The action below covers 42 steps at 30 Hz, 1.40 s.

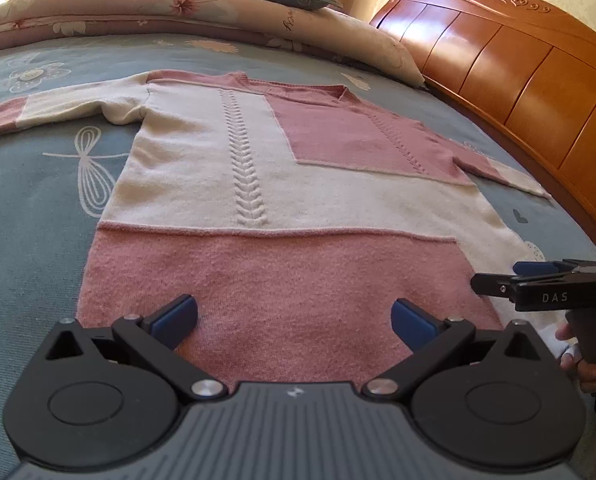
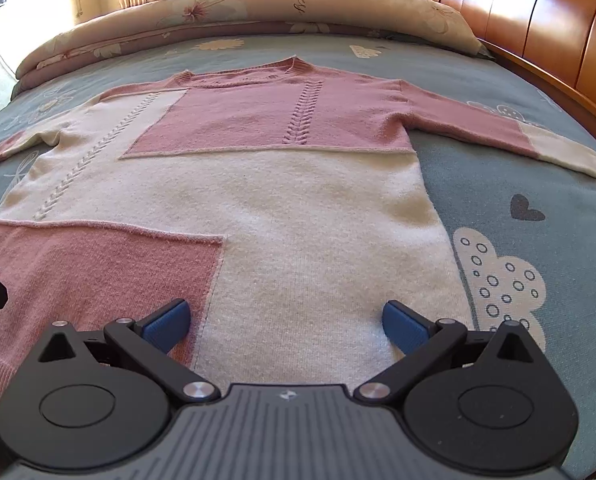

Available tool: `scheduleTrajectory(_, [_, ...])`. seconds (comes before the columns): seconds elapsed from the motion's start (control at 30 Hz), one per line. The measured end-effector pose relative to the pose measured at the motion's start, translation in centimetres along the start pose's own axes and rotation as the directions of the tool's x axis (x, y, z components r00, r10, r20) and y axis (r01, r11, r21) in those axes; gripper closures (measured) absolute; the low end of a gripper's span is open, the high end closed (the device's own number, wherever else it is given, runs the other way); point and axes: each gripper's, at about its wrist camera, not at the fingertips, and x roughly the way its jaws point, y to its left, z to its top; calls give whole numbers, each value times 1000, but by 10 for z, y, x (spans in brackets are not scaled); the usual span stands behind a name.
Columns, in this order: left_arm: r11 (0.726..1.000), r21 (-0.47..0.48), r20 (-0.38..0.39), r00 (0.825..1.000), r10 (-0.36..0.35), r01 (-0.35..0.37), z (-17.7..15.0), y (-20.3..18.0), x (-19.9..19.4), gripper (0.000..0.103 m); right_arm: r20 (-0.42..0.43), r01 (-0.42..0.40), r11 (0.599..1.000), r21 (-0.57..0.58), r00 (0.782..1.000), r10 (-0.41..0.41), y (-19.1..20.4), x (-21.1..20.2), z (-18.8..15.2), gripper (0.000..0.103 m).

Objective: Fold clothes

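**Sweater flat, both grippers at hem, no grasp yet**

With the sweater (image 1: 282,184) spread face-up on the bed (image 1: 38,208), its long axis runs straight ahead of both grippers, hem nearest, collar toward the headboard (image 1: 518,80). Left gripper (image 1: 294,320): jaws wide, empty, over the pink hem panel. Right gripper (image 2: 286,322): jaws wide, empty, over the cream hem part. Both look equally near the hem; sleeves lie out to either side. Likely next: each takes its own hem corner. Legible writing: "DAS" on the right gripper's body, seen in the left view.
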Motion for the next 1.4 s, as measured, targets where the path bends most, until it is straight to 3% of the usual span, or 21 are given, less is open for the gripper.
scheduleTrajectory(0.2, [1000,11,-57,998,-12,12,-8,-1,-14,1,42,-22,1000,-21,999,23,-3,-4,-7,0])
scheduleTrajectory(0.43, [999,25,-64,997,43,-42,-8,-11,-28,1,68,-17,1000,-22,997,19,-2,-3,-8,0])
scheduleTrajectory(0.57, [999,15,-45,998,44,-43,8,-22,-19,1,77,-18,999,-29,997,20,-2,-3,-10,0])
scheduleTrajectory(0.77, [999,44,-114,993,24,-19,-4,-43,1,1,82,-16,999,-34,996,19,-2,-4,-10,0])
scheduleTrajectory(1.0, [993,119,-108,994,34,-21,-30,-48,-19,1,84,-6,999,-39,996,9,1,-4,-10,0])
scheduleTrajectory(1.13, [991,89,-67,992,111,-105,-18,-47,-23,1,110,-57,997,-56,992,63,8,-14,-10,0])
scheduleTrajectory(1.23, [992,87,-20,995,95,-93,-8,-45,-23,1,96,-92,992,-88,990,100,22,-14,-11,0])
scheduleTrajectory(1.3, [994,69,-32,996,87,-85,-3,-43,-16,1,82,-113,988,-108,989,122,32,-13,-12,0])
scheduleTrajectory(1.4, [993,69,-75,992,97,-92,-3,-44,-3,1,74,-74,987,-140,994,85,39,-13,-16,0])
